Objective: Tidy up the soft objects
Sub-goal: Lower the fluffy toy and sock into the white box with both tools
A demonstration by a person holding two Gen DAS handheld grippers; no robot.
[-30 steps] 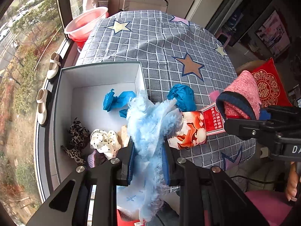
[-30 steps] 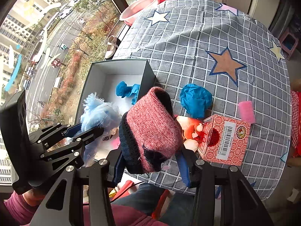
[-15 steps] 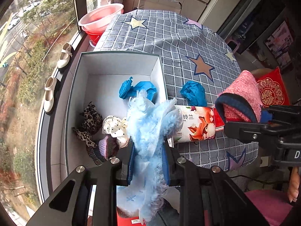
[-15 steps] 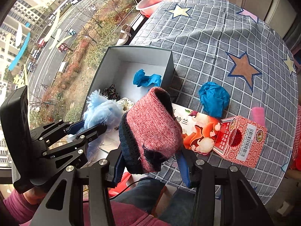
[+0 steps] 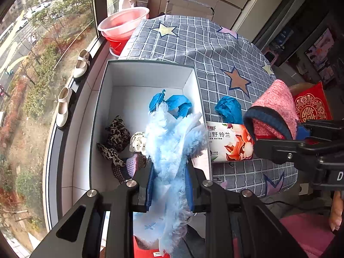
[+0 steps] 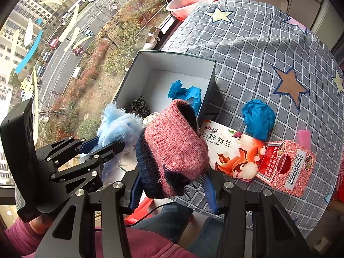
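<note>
My left gripper (image 5: 169,185) is shut on a fluffy light-blue cloth (image 5: 172,142) and hangs over the near end of the white open box (image 5: 150,71). The same left gripper (image 6: 101,148) with its blue fluff (image 6: 116,126) shows at the left of the right wrist view. My right gripper (image 6: 172,189) is shut on a pink and navy knitted item (image 6: 174,150), held above the table's near edge beside the box (image 6: 172,61). In the box lie a blue crumpled cloth (image 5: 178,105), a leopard-print scrunchie (image 5: 116,133) and a dotted white scrunchie (image 5: 137,142).
On the grey checked tablecloth (image 5: 193,43) lie another blue crumpled cloth (image 6: 258,118), a flowered tissue pack (image 6: 232,152), a red carton (image 6: 288,167) and a small pink item (image 6: 303,137). A red basin (image 5: 122,23) and white shoes (image 5: 81,64) sit by the window.
Both grippers have shifted left with their loads; the box now lies more squarely under the left gripper, and the tissue pack shows more fully beside it.
</note>
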